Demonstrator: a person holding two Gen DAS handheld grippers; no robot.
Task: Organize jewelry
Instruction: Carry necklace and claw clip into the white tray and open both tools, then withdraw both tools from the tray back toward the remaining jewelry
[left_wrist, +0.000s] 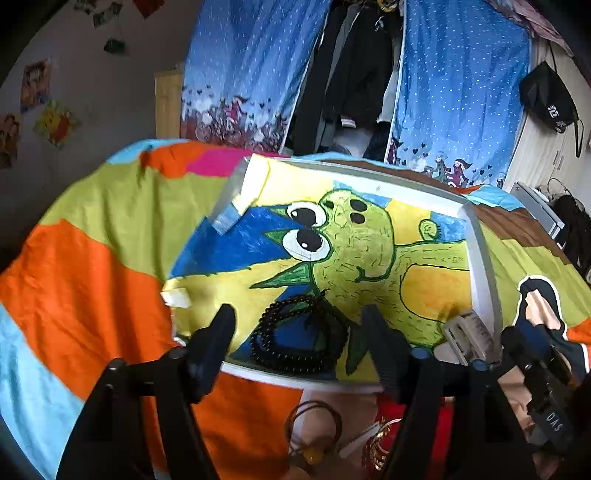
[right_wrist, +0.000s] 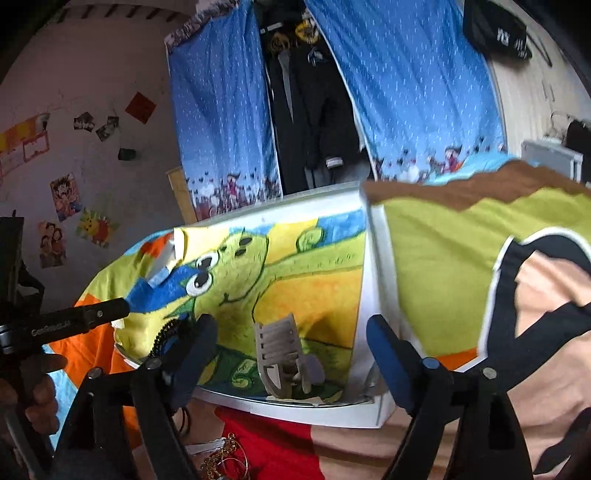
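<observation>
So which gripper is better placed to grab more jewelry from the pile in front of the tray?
Probably left. The open left gripper hangs above the cord necklace and gold chain. The right gripper faces the hair clip, further right.

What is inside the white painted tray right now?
In the tray: a black bead bracelet and a grey hair claw. Gripper fingers hide part of the near edge.

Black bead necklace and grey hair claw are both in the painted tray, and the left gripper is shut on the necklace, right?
Not quite: the left gripper is open, necklace lying loose between its fingers, per the left wrist view. Hair claw and necklace both sit in the tray.
</observation>
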